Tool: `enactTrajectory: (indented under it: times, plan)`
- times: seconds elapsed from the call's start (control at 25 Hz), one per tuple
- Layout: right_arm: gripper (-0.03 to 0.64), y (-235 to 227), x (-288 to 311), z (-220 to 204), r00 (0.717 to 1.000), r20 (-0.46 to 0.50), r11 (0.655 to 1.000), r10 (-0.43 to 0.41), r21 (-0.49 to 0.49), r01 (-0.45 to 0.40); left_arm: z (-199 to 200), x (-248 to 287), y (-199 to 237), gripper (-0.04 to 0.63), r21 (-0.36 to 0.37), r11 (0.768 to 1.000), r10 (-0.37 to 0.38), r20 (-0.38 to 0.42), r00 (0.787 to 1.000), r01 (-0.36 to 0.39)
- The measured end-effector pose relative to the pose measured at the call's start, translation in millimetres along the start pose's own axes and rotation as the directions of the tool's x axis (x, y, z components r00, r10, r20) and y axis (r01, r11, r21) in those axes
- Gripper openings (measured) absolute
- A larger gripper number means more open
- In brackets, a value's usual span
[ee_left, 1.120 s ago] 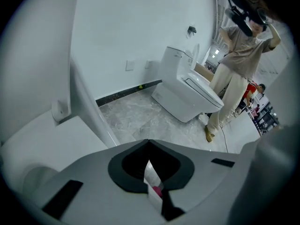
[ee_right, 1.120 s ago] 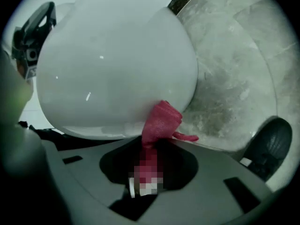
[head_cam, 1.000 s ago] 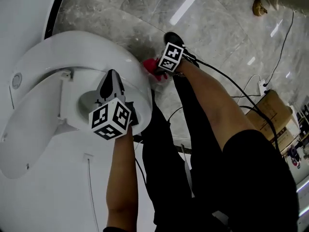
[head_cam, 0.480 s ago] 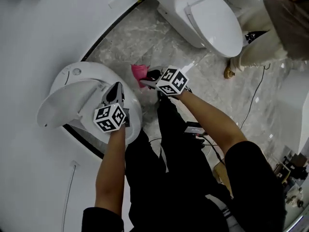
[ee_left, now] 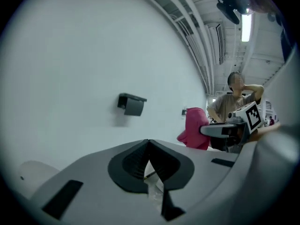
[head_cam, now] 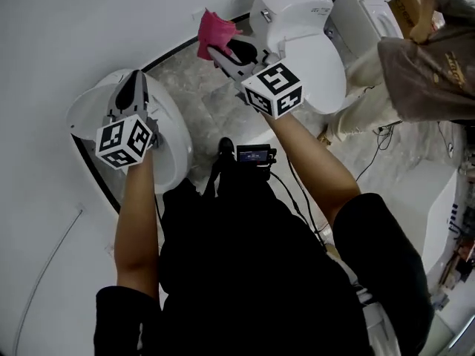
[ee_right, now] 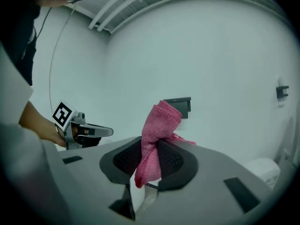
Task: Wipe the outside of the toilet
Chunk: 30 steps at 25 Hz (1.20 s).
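The white toilet point(head_cam: 175, 141) stands low at the left, against the white wall. My left gripper point(head_cam: 133, 78) hovers over it, jaws shut on nothing; its tips meet in the left gripper view point(ee_left: 149, 143). My right gripper point(head_cam: 214, 50) is raised to the right of the toilet, shut on a pink cloth point(head_cam: 215, 28). That cloth point(ee_right: 157, 135) sticks up between the pads and droops below them. The left gripper view catches the cloth point(ee_left: 196, 128) and the right gripper point(ee_left: 224, 130) from the side. The left gripper point(ee_right: 96, 131) shows in the right gripper view.
A second white toilet point(head_cam: 306, 47) stands behind the right gripper. Another person point(head_cam: 415, 58) stands at the far right. A black holder point(ee_left: 131, 104) is fixed to the white wall. Cables and a small black device point(head_cam: 254, 154) hang at my waist above the marble floor point(head_cam: 194, 95).
Both grippers rose away from the toilet. The right gripper lifted the pink cloth from low beside the bowl to up in front of the wall. The head view swung upward.
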State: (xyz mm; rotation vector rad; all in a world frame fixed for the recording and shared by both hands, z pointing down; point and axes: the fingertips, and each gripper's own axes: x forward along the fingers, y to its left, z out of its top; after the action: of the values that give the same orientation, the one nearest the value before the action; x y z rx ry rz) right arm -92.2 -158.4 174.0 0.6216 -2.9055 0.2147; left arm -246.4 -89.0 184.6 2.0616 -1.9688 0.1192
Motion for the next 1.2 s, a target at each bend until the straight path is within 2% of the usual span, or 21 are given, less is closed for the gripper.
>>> enactTrajectory:
  times: [0.2, 0.36, 0.52, 0.6, 0.72, 0.8, 0.92, 1.08, 1.2]
  plan:
    - [0.103, 23.0, -24.6, 55.1, 0.99, 0.138, 0.998, -0.013, -0.06, 0.021, 53.7, -66.9, 10.9, 0.015, 0.018, 0.997, 0.076, 0.165, 0.983, -0.08]
    - [0.103, 43.5, -42.4, 79.3, 0.984, 0.175, 0.985, -0.027, -0.161, 0.056, 88.8, -112.8, 8.9, 0.015, -0.029, 0.999, 0.052, 0.257, 0.965, -0.046]
    - [0.103, 68.5, -68.9, 88.2, 0.98, 0.183, 0.986, -0.075, -0.135, 0.1, 107.6, -160.7, 2.5, 0.015, 0.022, 0.999, 0.036, 0.273, 0.961, -0.043]
    - [0.103, 92.0, -80.7, 79.1, 0.979, 0.176, 0.985, -0.102, -0.121, 0.125, 97.5, -190.1, 10.9, 0.015, 0.009, 1.0, 0.026, 0.29, 0.957, -0.03]
    - [0.103, 136.6, -100.9, 49.8, 0.974, 0.163, 0.972, -0.159, -0.148, 0.183, 53.5, -238.4, 28.8, 0.017, -0.013, 1.0, 0.004, 0.32, 0.947, 0.0]
    - [0.103, 169.8, -120.8, 28.6, 0.967, 0.158, 0.967, -0.199, -0.13, 0.22, 23.6, -275.5, 33.5, 0.017, 0.001, 1.0, -0.013, 0.292, 0.956, 0.013]
    - [0.103, 215.4, -152.3, 12.6, 0.963, 0.143, 0.967, -0.228, -0.082, 0.241, 2.4, -325.1, 31.6, 0.015, 0.035, 0.999, -0.027, 0.253, 0.967, 0.019]
    - [0.104, 269.6, -189.8, -3.3, 0.956, 0.112, 0.959, -0.272, -0.048, 0.279, -23.8, -370.2, 29.6, 0.015, -0.031, 0.995, -0.081, 0.249, 0.965, 0.091]
    - [0.103, 307.4, -209.8, -22.4, 0.954, 0.068, 0.954, -0.293, -0.048, 0.297, -49.5, -393.1, 22.9, 0.015, -0.054, 0.988, -0.127, 0.232, 0.964, 0.143]
